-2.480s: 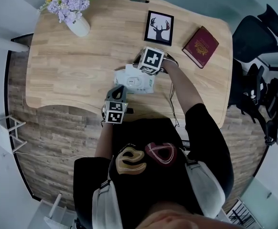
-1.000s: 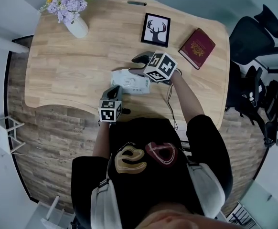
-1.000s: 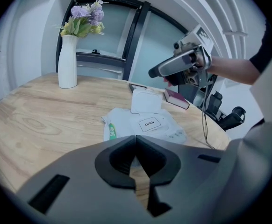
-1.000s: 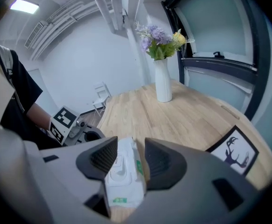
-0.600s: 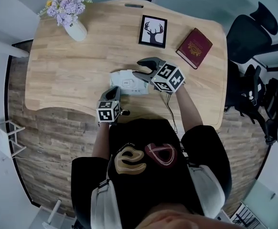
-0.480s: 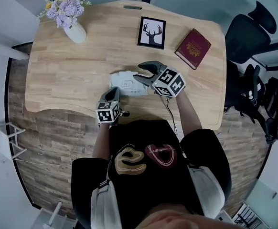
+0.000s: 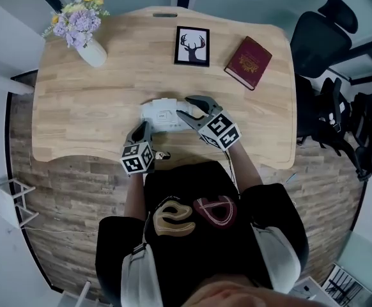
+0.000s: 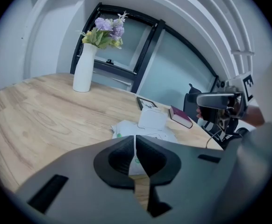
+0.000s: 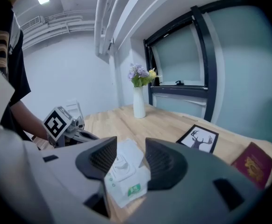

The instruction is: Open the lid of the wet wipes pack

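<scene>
The main risk, as it seems, is that the wet wipes pack (image 7: pixel 162 114) is light and nothing holds it down. If a jaw pushes or pulls on the lid (image 8: pixel 152 119), the whole pack can slide over the table (image 7: pixel 90 101) or lift with the jaw. The lid could then fall shut or tear at its hinge.

Nearest, just inside the near edge of the table, the left gripper (image 8: pixel 135 146) points at the pack. Its jaws are pressed together with nothing between them, and they stay short of the pack.

The pack lies flat a little behind it, in the middle of the table. In the left gripper view a white flap stands up from its top, so the lid is probably already raised.

The right gripper (image 9: pixel 130 158) hangs by the right end of the pack. Its jaws stand well apart and grip nothing; the pack shows through the gap, below them.

Toward the far edge are a deer picture (image 7: pixel 192 46) and a red book (image 7: pixel 248 54). A vase of flowers (image 7: pixel 91 53) stands at the far left corner.
</scene>
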Demonstrator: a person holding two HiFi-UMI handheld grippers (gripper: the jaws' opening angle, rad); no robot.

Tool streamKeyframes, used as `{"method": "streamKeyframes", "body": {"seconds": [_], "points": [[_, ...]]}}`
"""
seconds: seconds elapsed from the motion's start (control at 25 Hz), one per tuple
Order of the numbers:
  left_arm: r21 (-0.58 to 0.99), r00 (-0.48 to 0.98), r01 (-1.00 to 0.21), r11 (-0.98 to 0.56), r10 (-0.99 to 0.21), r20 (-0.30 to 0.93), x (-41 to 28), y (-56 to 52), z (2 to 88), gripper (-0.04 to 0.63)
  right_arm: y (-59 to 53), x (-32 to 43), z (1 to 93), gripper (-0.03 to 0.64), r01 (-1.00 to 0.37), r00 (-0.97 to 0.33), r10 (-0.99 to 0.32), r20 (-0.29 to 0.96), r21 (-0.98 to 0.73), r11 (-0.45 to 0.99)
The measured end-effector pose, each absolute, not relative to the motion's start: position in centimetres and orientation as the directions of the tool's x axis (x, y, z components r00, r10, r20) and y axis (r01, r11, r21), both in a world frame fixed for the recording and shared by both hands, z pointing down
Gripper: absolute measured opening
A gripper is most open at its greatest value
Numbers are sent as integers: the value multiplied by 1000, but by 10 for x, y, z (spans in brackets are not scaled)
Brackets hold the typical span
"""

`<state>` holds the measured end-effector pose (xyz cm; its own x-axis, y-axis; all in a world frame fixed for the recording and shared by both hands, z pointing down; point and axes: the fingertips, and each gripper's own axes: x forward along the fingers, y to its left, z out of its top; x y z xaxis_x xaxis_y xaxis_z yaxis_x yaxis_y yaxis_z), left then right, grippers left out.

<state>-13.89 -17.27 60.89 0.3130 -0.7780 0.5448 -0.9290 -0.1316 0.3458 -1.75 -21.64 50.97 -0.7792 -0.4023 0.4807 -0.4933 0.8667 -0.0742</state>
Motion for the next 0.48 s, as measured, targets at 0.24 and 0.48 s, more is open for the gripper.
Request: {"method": "streamKeyframes", "body": {"seconds": [0.24,0.48], "points": [[324,320,-933,-159,-778,540,-147,-168,604,18,-209,-3,511,195,-606,-720,-541,434,-14,795],[341,327,-925,-165,-802,499,-127,-167,593,18,-200,11,513,195,-700,-664,-639,388,-21,714]]}}
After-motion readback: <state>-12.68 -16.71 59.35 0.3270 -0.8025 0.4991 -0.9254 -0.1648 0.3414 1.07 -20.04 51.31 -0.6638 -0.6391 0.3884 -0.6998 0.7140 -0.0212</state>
